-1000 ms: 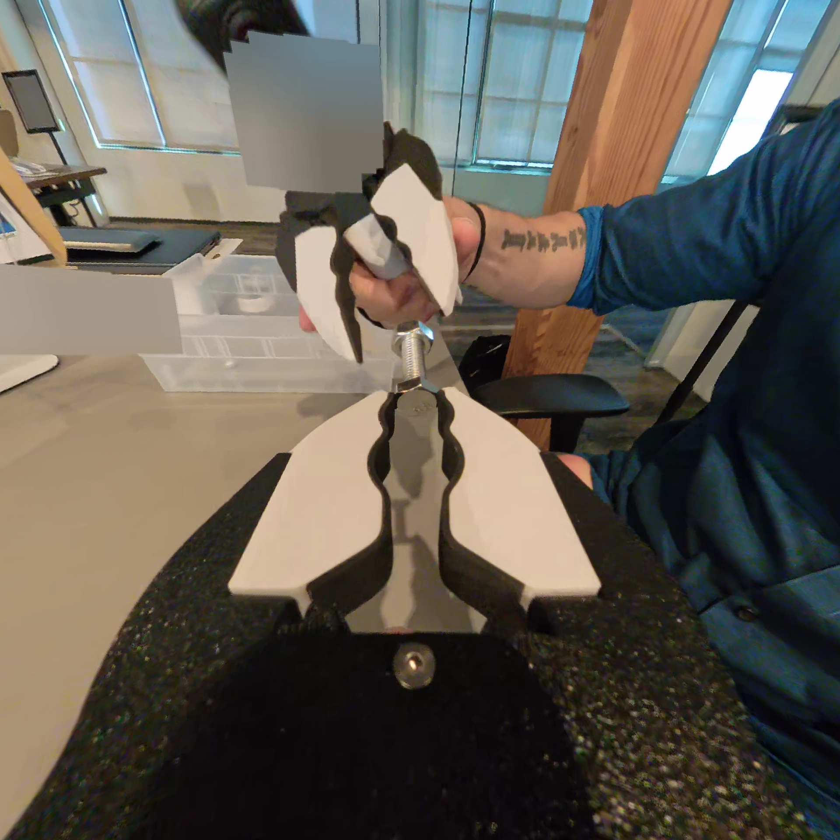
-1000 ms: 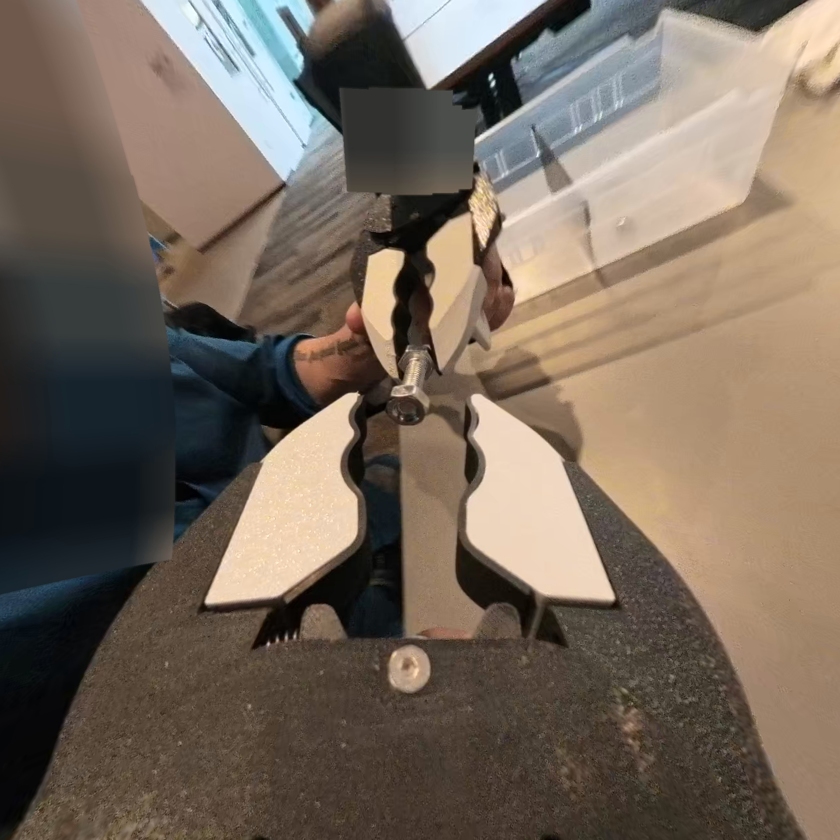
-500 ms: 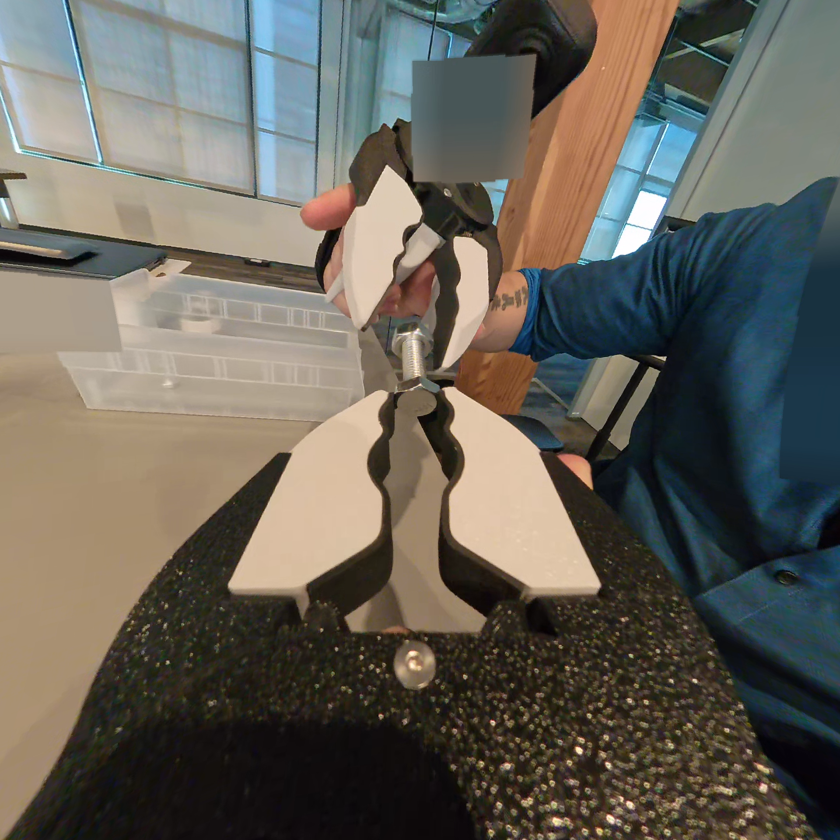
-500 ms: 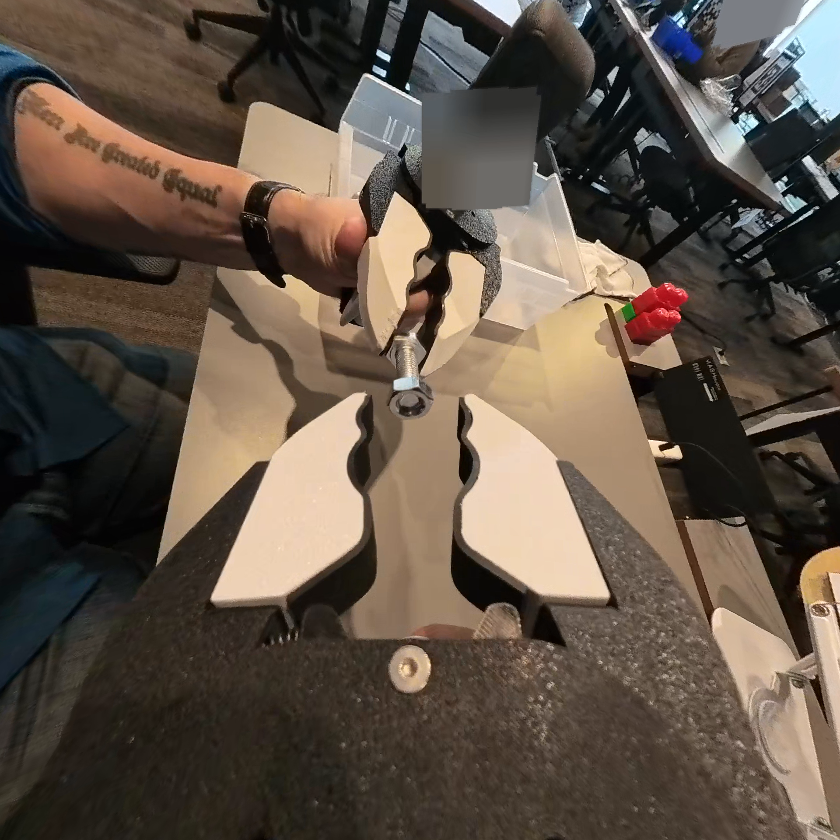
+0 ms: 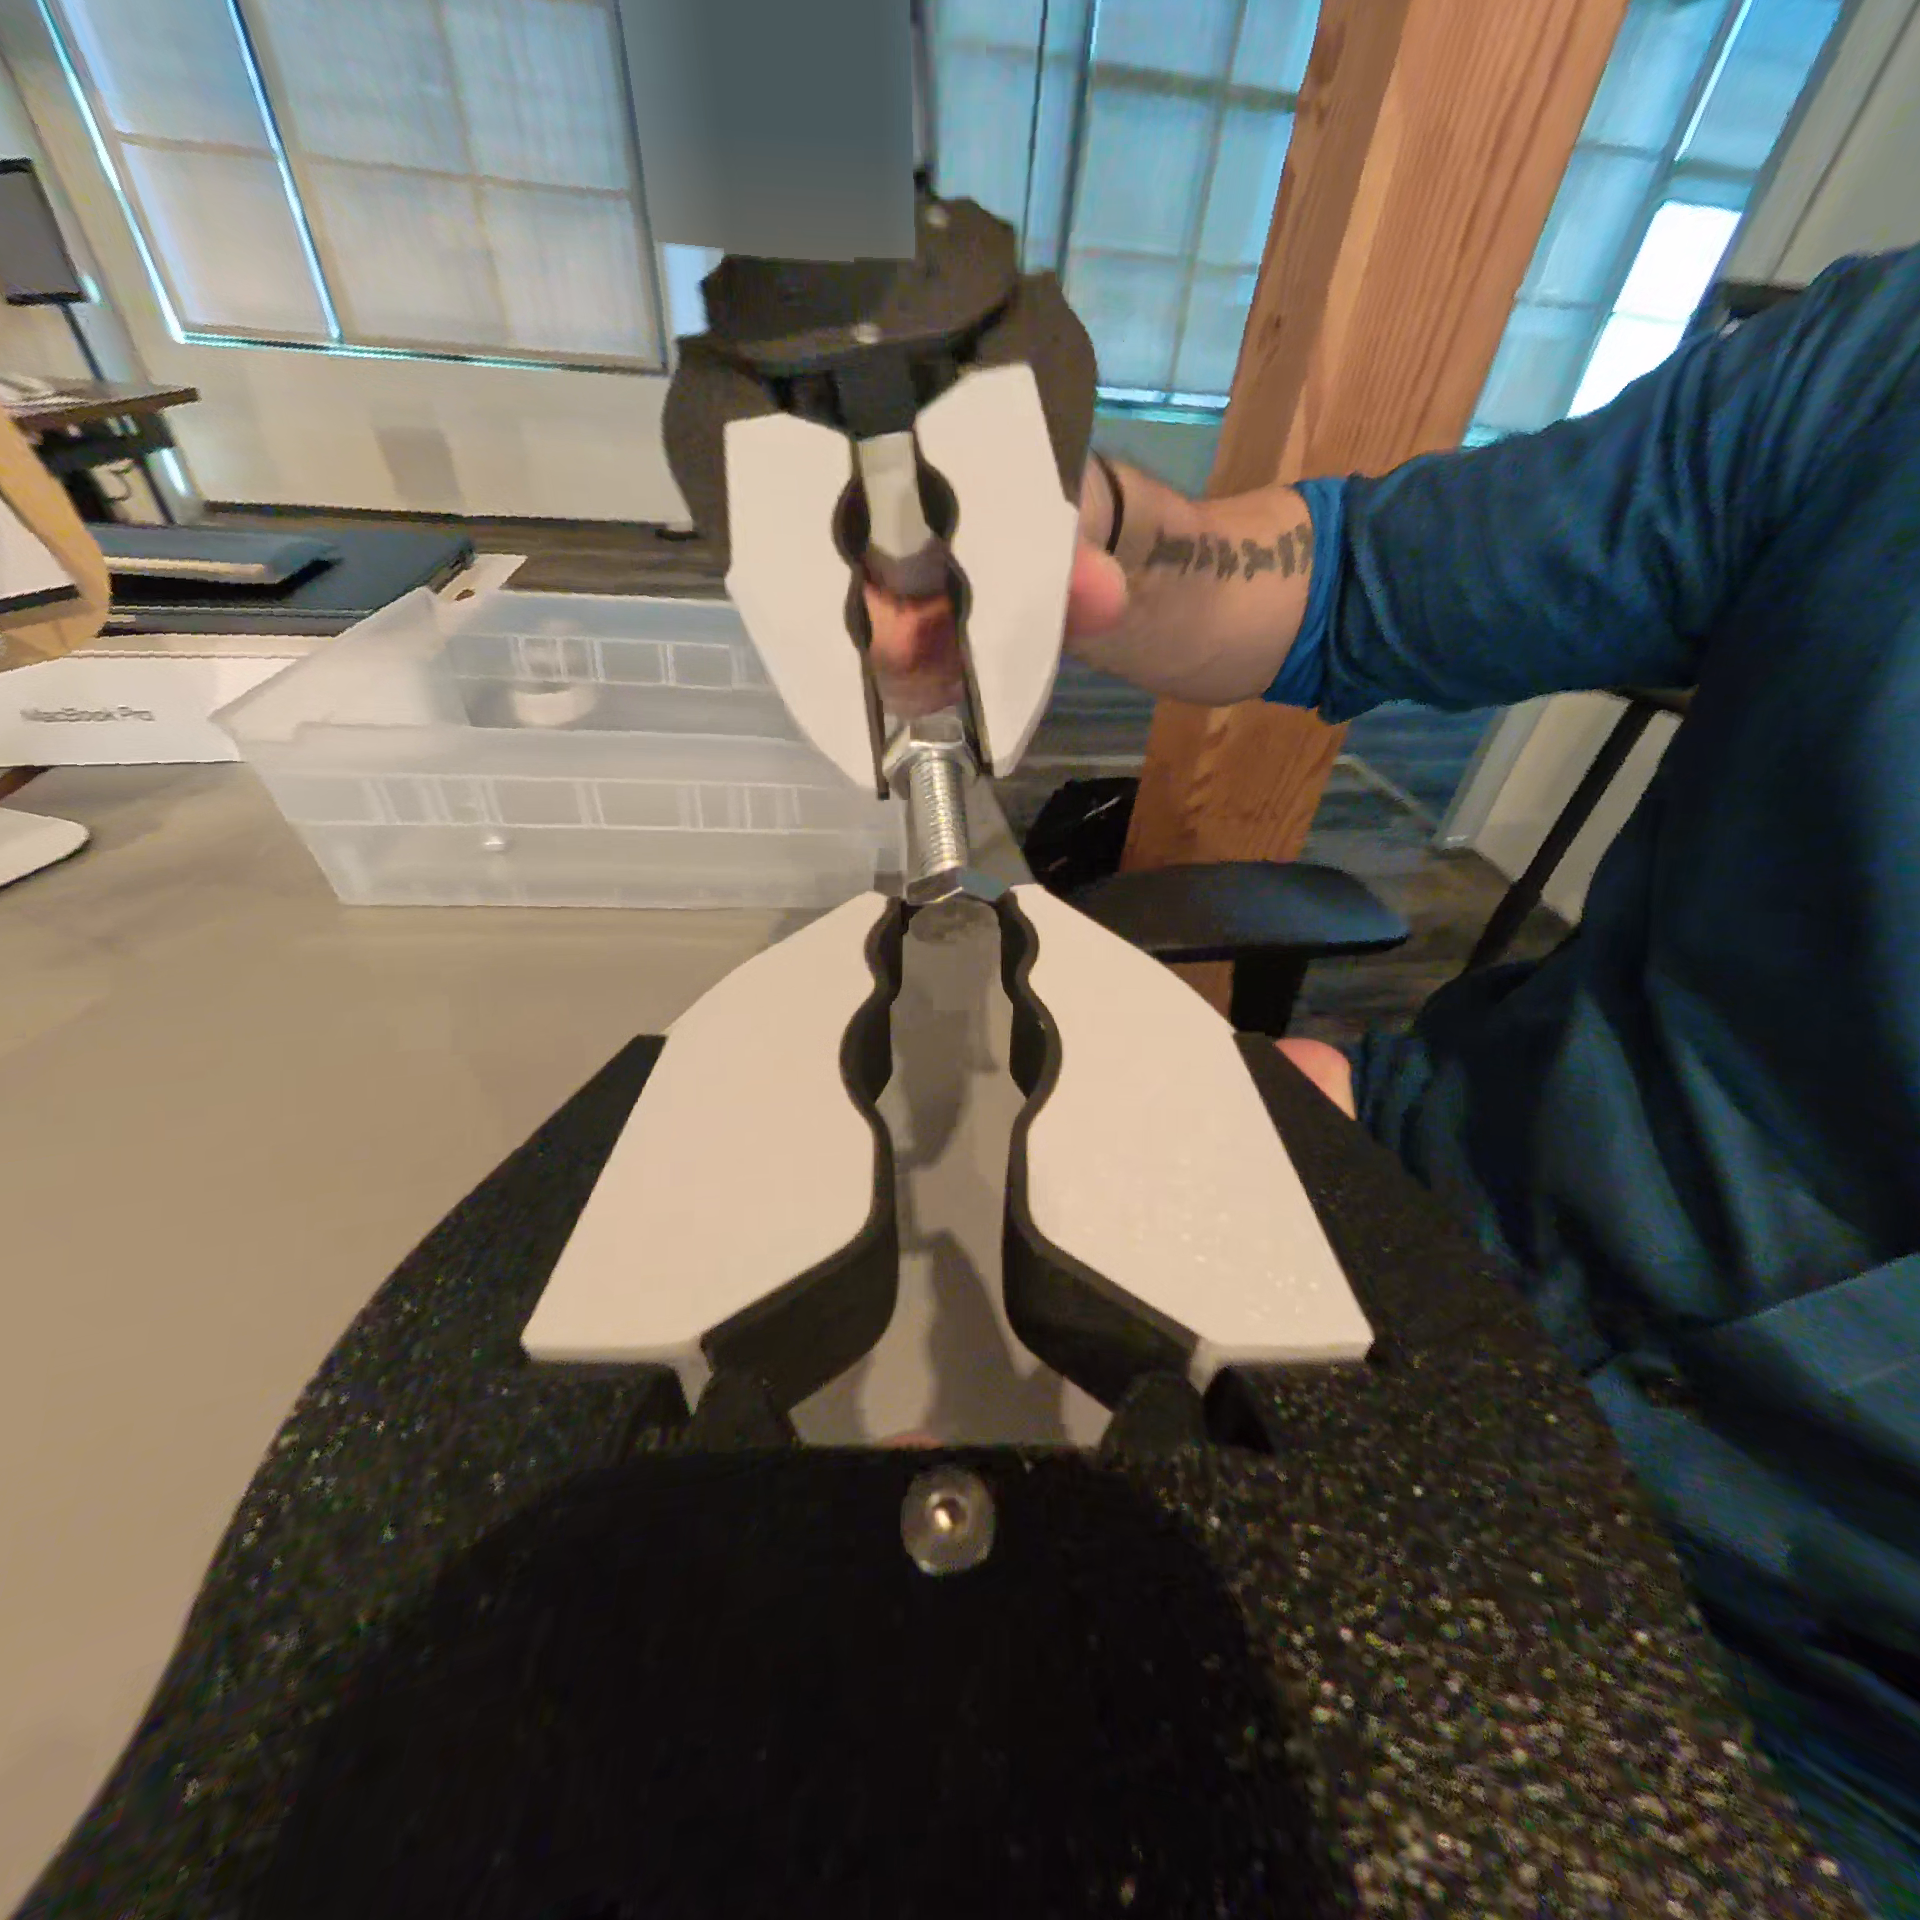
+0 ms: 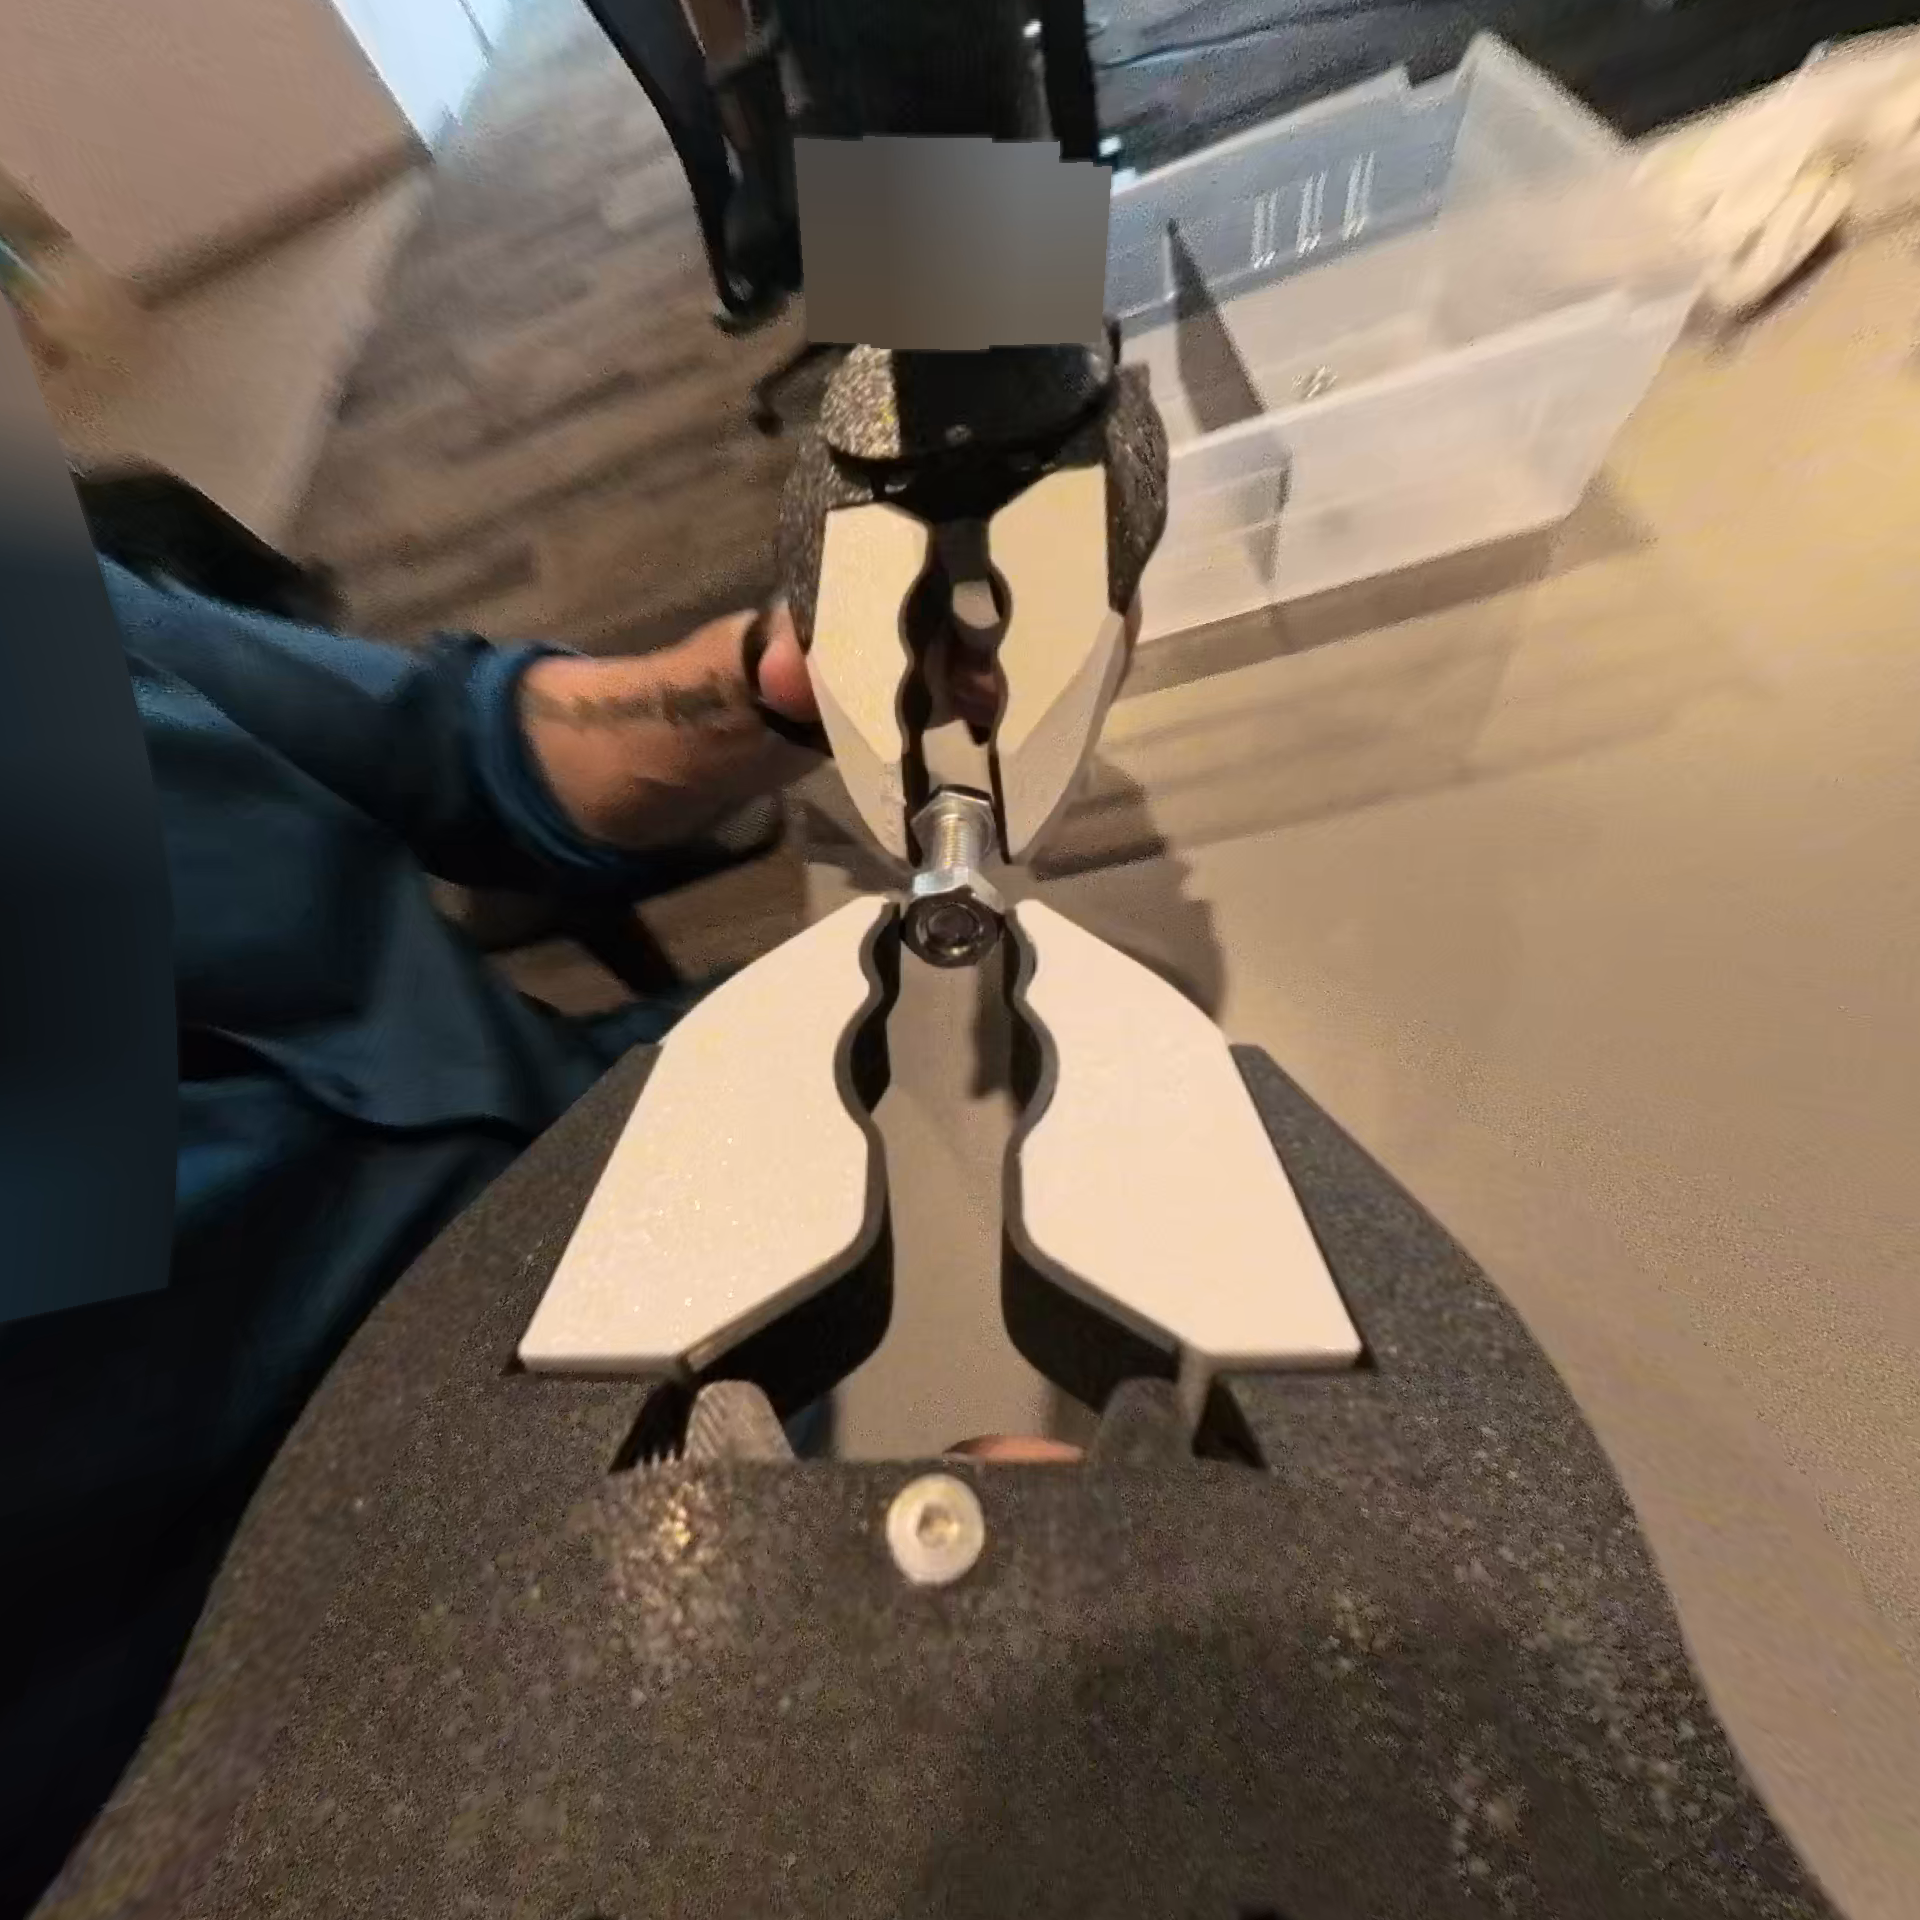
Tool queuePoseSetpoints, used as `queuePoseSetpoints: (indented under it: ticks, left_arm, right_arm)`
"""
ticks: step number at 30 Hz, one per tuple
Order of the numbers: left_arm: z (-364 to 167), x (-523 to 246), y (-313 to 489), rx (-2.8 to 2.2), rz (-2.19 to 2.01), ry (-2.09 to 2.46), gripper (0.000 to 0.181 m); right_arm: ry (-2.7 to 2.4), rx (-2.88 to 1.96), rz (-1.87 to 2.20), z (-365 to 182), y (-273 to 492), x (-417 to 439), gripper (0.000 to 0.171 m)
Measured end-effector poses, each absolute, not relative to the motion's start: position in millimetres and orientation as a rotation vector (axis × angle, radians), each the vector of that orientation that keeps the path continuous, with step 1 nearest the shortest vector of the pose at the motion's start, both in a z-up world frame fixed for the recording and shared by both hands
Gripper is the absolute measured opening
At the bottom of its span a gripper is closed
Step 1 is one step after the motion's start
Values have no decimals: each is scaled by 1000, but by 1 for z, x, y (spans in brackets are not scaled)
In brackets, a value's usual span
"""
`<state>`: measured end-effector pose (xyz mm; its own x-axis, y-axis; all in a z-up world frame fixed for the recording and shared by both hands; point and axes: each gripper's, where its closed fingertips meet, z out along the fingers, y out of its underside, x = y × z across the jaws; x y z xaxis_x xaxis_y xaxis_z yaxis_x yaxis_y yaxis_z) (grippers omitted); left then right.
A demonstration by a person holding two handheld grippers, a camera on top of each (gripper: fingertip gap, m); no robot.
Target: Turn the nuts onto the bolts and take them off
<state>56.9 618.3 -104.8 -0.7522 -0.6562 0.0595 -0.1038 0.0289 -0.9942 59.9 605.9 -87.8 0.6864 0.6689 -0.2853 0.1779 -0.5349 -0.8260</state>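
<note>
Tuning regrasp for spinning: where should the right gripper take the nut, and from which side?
Two opposite hex flats of the nut, coming end-on along the axis of the bolt from its free end: the left gripper holds the head end, so only that side is open. The right gripper appears shut on it that way.

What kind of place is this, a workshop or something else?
Probably an open-plan office, not a workshop: a smooth beige desk, a black office chair beside a wooden post, and tall gridded windows behind a clear plastic organiser box.
</note>
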Motion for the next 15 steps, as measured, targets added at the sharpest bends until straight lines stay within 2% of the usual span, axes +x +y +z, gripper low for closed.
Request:
queuePoseSetpoints:
  ticks: [8, 12, 15]
  left_arm:
    - [-112, 59, 616, -746, -1609, 1948, 17]
    - [-112, 60, 613, -748, -1592, 1953, 17]
    - [-111, 61, 614, -764, -1644, 1932, 17]
  right_arm:
    - [-194, -2065, 1537, -93, 597, 63, 17]
    - [-182, -2038, 1611, -98, 596, 62, 20]
    - [-299, -2059, 1414, -100, 600, 59, 39]
